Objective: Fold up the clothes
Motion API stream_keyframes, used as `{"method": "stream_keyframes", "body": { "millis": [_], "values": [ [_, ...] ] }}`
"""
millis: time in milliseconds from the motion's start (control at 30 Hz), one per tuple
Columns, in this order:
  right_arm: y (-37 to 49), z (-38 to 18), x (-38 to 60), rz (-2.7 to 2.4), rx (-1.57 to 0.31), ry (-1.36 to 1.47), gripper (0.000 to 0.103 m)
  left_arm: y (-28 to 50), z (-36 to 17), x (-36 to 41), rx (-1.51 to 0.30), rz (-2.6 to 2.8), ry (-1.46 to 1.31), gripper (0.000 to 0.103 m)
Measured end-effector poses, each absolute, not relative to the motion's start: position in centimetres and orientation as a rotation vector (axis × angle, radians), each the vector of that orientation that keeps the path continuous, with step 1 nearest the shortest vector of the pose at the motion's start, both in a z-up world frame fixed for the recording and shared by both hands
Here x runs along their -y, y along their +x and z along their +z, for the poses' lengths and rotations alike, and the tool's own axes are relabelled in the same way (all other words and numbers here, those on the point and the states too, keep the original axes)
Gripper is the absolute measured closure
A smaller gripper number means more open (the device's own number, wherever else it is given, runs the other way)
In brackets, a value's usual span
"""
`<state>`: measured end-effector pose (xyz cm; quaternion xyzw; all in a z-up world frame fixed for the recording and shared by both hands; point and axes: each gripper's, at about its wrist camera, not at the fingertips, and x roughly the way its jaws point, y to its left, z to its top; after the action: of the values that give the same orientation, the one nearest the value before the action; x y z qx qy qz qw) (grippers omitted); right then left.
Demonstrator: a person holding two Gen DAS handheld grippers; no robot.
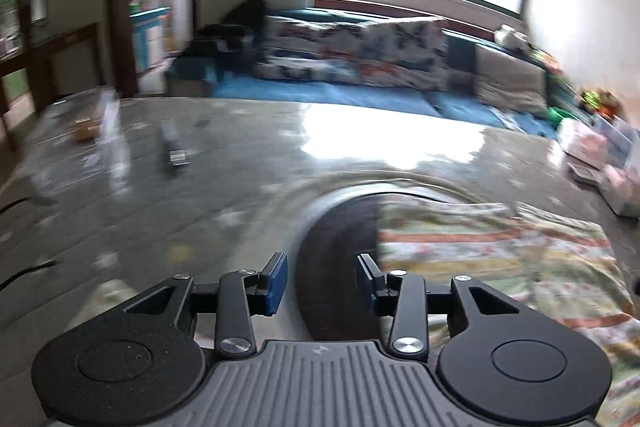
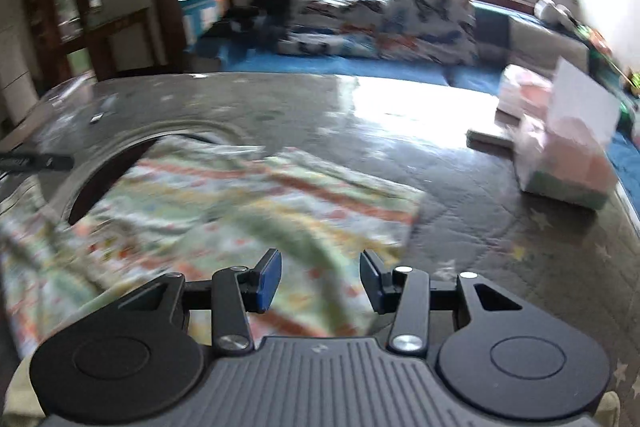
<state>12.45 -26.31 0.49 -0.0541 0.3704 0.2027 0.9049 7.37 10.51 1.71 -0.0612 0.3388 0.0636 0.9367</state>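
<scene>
- Left hand-held gripper [image 1: 322, 283] released, blue pads [image 1: 276, 283] apart with nothing between them; poised over a dark round opening [image 1: 340, 259] in the worktop [image 1: 200, 211], just beside the cloth's left edge. A closing pinch from here would likely grab air, or snag the rim of the opening rather than fabric.
- Right hand-held gripper [image 2: 320, 281] likewise released, nothing pinched; striped cloth [image 2: 240, 211] spread below and ahead of its jaws. A shallow grab could catch one layer only, leaving the fold lopsided.
- Striped cloth lying on the worktop, rumpled, partly draped across the round opening. Could sag or slip into that opening if dragged leftward.
- Loose ridges near the cloth's middle; likely to be pressed into creases if folded over without smoothing.
- Glossy worktop under strong window glare [image 2: 400, 107]; could let the cloth slide with the pull instead of folding.
- Both views blurred; edge positions hard to judge, so a corner could easily be missed.
- Pink box [image 2: 568, 163] on the worktop to the right, well apart from the cloth; might be knocked by a wide sweep of the right side.
- Small dark object [image 1: 174, 147] on the far left of the worktop; could be dragged along if the cloth is flung that way.
</scene>
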Motion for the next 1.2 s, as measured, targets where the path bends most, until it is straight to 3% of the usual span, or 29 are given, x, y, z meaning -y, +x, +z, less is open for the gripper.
{"method": "stream_keyframes", "body": {
  "millis": [367, 600, 700, 800, 867, 933, 967, 1000, 1067, 1200],
  "values": [
    [18.4, -1.8, 27.7, 0.328, -0.822, -0.053, 0.059, 14.3, -0.8, -6.8, -0.733, 0.027, -0.067, 0.052],
    [20.1, -2.7, 28.1, 0.320, -0.856, -0.028, 0.060, 16.5, -1.8, -5.6, -0.755, -0.012, -0.033, 0.053],
    [20.4, -3.0, 28.0, 0.327, -0.865, -0.033, 0.060, 17.0, -2.3, -5.1, -0.769, -0.040, -0.021, 0.058],
    [20.5, -3.0, 27.9, 0.327, -0.861, -0.033, 0.062, 17.3, -2.7, -4.7, -0.778, -0.053, -0.006, 0.076],
    [20.7, -3.0, 27.9, 0.326, -0.860, -0.031, 0.070, 17.5, -2.9, -4.4, -0.777, -0.056, 0.013, 0.091],
    [20.9, -3.0, 27.8, 0.324, -0.855, -0.028, 0.075, 17.6, -3.0, -4.2, -0.773, -0.066, 0.031, 0.096],
    [21.1, -2.9, 27.7, 0.325, -0.853, -0.027, 0.084, 17.7, -3.0, -4.2, -0.769, -0.063, 0.043, 0.101],
    [21.3, -2.9, 27.7, 0.326, -0.851, -0.025, 0.092, 17.7, -3.0, -4.1, -0.762, -0.053, 0.059, 0.102],
    [21.7, -2.8, 27.3, 0.326, -0.845, -0.031, 0.096, 17.8, -3.0, -4.0, -0.747, -0.034, 0.093, 0.103],
    [23.1, -2.7, 26.2, 0.338, -0.829, -0.045, 0.097, 18.3, -2.6, -4.7, -0.724, 0.012, 0.101, 0.103]
  ]
}}
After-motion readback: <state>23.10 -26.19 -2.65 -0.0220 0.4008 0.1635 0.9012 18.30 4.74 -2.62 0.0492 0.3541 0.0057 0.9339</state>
